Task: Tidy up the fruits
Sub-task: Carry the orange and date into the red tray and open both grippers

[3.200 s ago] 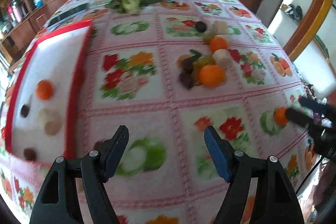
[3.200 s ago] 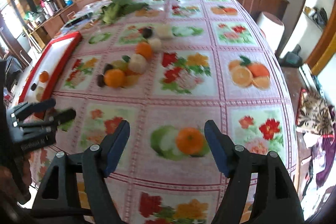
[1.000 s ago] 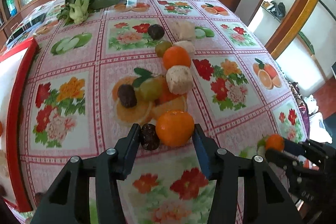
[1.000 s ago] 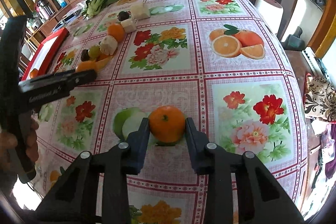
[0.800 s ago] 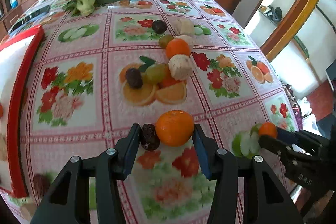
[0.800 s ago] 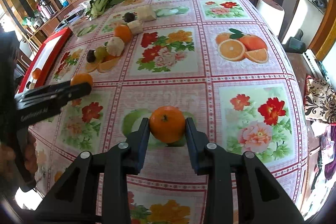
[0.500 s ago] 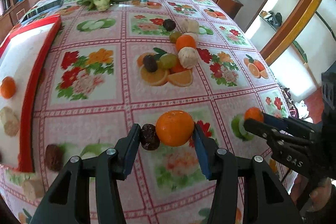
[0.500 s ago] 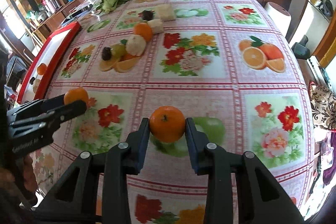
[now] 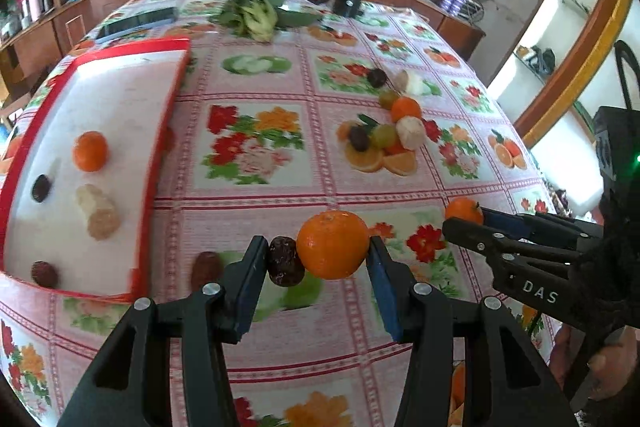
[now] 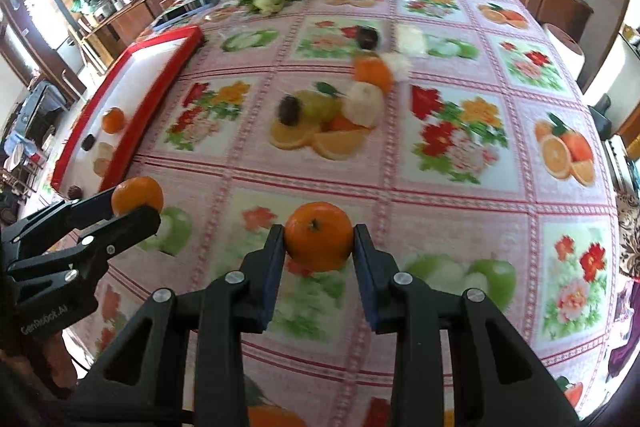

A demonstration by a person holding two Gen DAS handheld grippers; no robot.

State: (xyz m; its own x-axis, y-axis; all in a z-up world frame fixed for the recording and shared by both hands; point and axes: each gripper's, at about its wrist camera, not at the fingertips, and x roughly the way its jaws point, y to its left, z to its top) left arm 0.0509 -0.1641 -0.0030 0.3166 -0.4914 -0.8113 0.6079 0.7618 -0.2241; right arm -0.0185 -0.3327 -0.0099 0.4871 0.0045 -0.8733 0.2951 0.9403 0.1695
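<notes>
- Since half a second ago both grippers have swung toward the tray (image 9: pixel 168 95), which now fills much more of the left view; the fruit pile (image 9: pixel 384 139) sits further off.
- Left gripper (image 9: pixel 318 259) is clamped on an orange (image 9: pixel 333 245) with a date (image 9: pixel 285 261) wedged beside it, both lifted over the tablecloth (image 9: pixel 248 199), just short of the tray.
- Right gripper (image 10: pixel 319 242) is closed on a second orange (image 10: pixel 319 235), also in the air, near the left one.
- Risk: the date looks pinched only between a pad and the orange, so it could slip out on the way.
- Tray already holds an orange, dates and pale pieces; a loose date (image 9: pixel 206 269) lies just outside its rim.
</notes>
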